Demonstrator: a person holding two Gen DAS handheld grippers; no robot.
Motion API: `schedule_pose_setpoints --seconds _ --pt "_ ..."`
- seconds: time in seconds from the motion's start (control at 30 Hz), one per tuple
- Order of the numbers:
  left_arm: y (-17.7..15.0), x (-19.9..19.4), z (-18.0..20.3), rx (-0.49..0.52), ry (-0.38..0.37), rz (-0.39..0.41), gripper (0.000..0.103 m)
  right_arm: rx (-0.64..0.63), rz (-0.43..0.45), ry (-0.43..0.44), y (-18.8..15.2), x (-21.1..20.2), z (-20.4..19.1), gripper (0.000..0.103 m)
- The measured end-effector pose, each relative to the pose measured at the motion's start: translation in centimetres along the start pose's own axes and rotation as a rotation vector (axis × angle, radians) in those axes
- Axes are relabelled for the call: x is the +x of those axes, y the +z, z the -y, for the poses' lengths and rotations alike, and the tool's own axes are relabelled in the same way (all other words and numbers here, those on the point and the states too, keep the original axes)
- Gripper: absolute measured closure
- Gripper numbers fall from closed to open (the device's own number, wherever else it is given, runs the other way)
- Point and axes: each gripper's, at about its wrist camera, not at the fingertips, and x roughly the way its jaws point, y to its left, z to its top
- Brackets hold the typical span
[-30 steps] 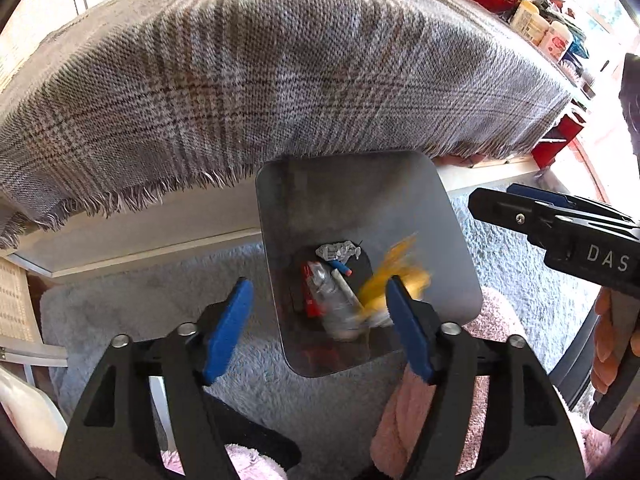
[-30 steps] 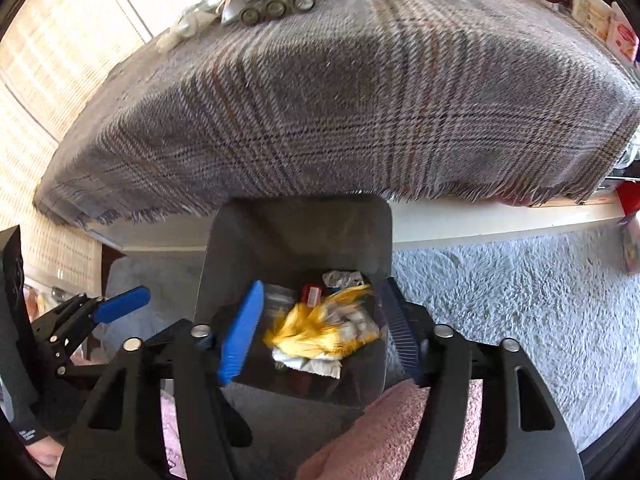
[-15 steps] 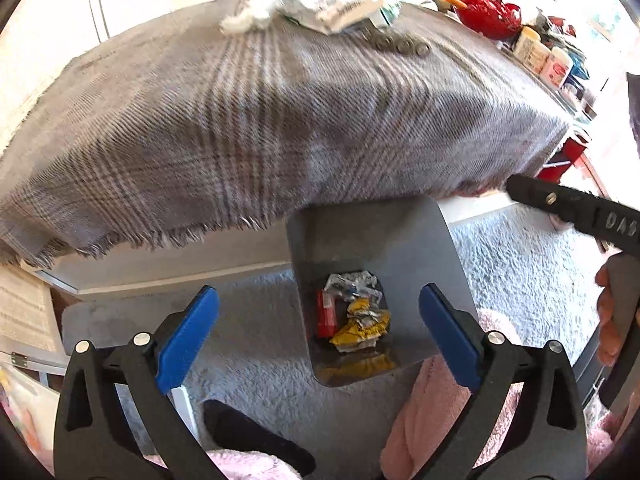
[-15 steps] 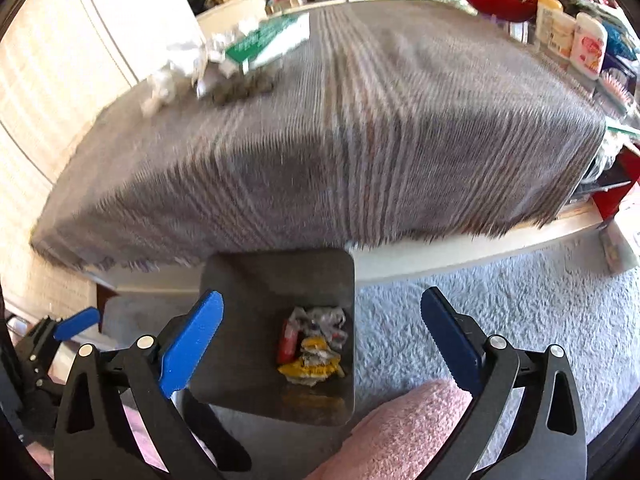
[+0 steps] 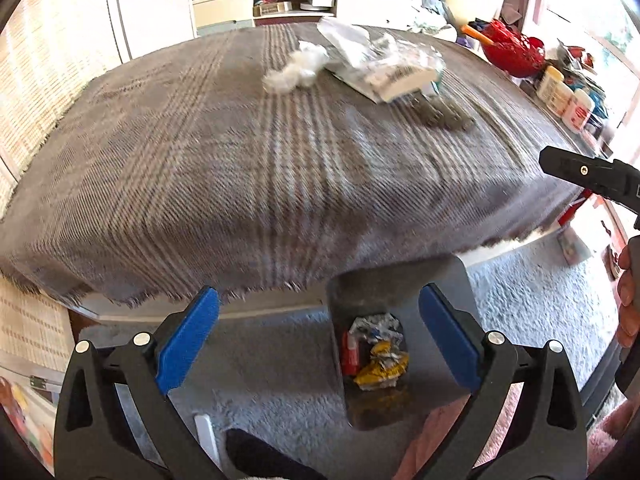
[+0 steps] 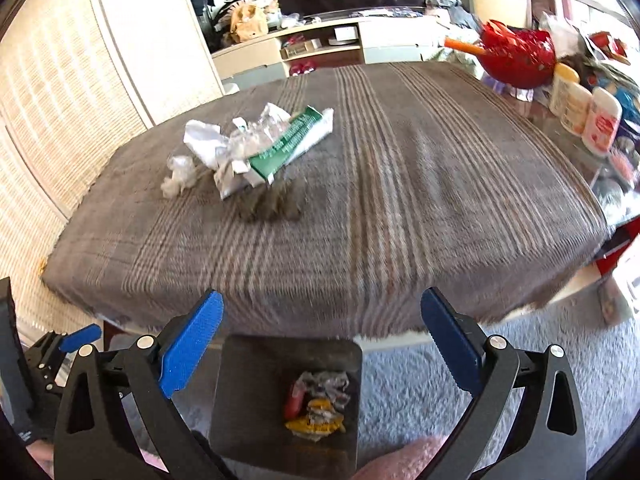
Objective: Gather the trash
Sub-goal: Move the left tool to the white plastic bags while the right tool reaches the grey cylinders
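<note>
The bin (image 6: 256, 380) below the table (image 6: 360, 220) held crumpled wrappers (image 6: 318, 408); the left gripper (image 5: 320, 340) and right gripper (image 6: 322, 344) gaped, released.

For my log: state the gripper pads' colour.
Blue pads, clearest in the right wrist view.

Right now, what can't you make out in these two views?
- Dark object beside the green-and-white pack on the blanket: motion-blurred in both views.
- Bin bottom: near rim cut off behind the right gripper.
- Left gripper: open, empty.
- Bottle labels: too small.
</note>
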Motion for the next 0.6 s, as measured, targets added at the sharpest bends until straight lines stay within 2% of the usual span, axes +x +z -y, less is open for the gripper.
schedule_pose_setpoints --seconds 0.13,0.27,0.43,0.6 --pt "1.6 0.8 -0.9 -0.005 0.012 -0.002 0.008 -0.017 -0.005 0.010 1.1 2.2 -1.0 0.006" --pt "3.3 1.0 -1.9 -0.017 0.020 0.011 0.008 -0.049 -0.007 0.011 2.1 4.3 -2.3 0.019" --pt "5.5 1.3 -2.5 -0.027 0.024 0.027 0.009 -0.067 -0.012 0.014 3.2 6.7 -3.5 0.028" --pt "7.3 1.8 -2.4 -0.024 0.025 0.037 0.009 -0.085 -0.004 0.002 3.7 8.0 -4.3 0.028"
